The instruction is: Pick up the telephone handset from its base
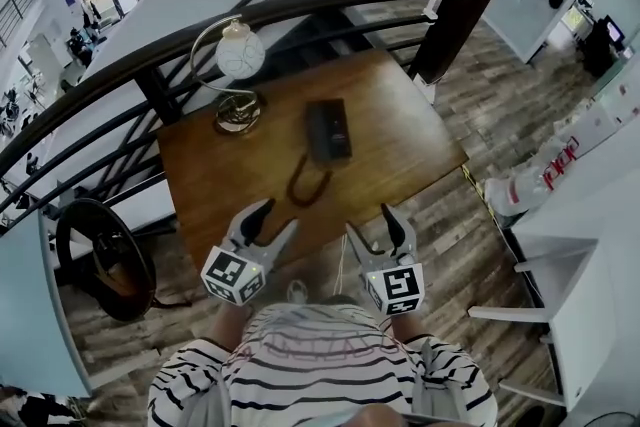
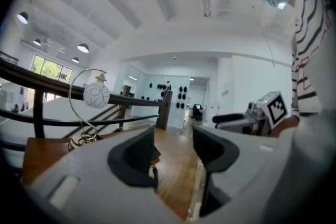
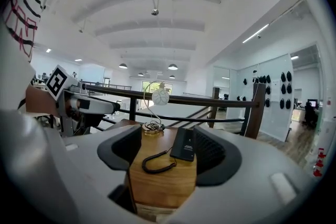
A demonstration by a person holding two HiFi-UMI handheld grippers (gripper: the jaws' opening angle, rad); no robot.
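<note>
Your left tool (image 1: pixel 278 219) and right tool (image 1: pixel 370 223) hover at the near edge of the bench (image 1: pixel 405 130), jaws apart and empty, while the telephone handset (image 1: pixel 328 130) lies near its middle.

We see a square table of warm brown wood (image 1: pixel 400 140) standing on a grey-brown plank floor (image 1: pixel 490 95). Near its far left corner stands a decorative lamp (image 1: pixel 240 53), a white patterned globe hung from a thin metal hoop, on a round coiled base (image 1: pixel 238 113). Near the middle of the top lies a flat black rectangular telephone (image 1: pixel 328 130), just right of the lamp's base and apart from it. Its black coiled cord (image 1: pixel 296 195) loops over the wood toward the near edge.
</note>
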